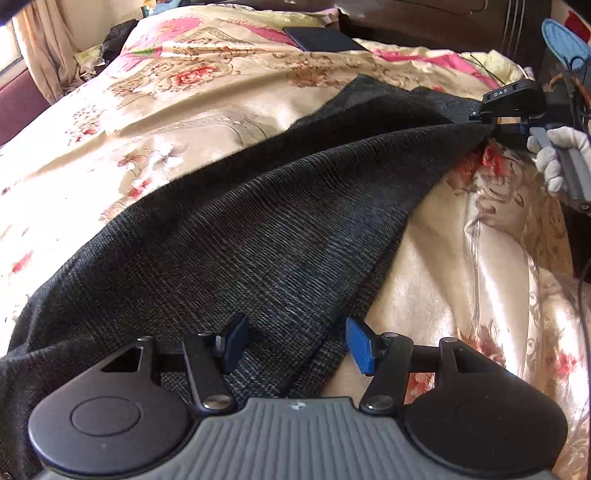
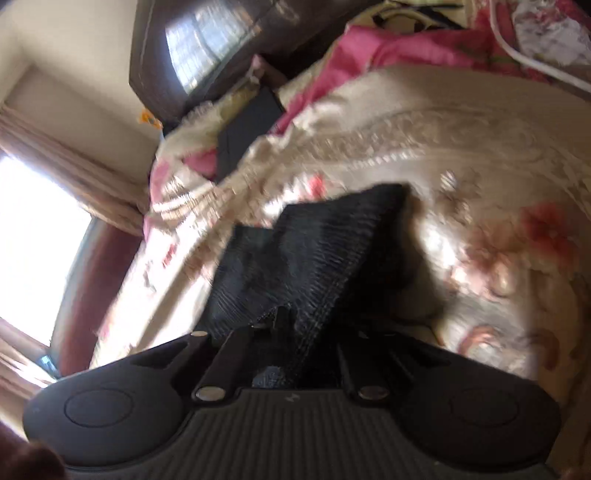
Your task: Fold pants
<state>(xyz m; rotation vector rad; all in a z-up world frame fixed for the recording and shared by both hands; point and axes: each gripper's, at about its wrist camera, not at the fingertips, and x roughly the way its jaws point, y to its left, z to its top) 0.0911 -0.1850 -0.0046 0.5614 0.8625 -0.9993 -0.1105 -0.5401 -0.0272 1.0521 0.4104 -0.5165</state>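
Dark grey woven pants (image 1: 258,221) lie stretched diagonally across a floral bedspread (image 1: 166,122). My left gripper (image 1: 297,341) hovers low over their near end. It is open, its blue pads (image 1: 360,345) standing apart on either side of a fabric fold without pressing on it. At the far right, my right gripper (image 1: 480,118), held by a white-gloved hand (image 1: 554,158), is shut on the pants' other end and lifts it off the bed. In the blurred right wrist view the hem of the pants (image 2: 295,251) bunches between the closed fingers of the right gripper (image 2: 284,325).
A flat dark object (image 1: 321,38) lies on the far part of the bed before a dark wooden headboard (image 1: 424,22). Curtains (image 1: 40,55) and a window are at the left. A blue item (image 1: 565,44) and cables hang at the upper right.
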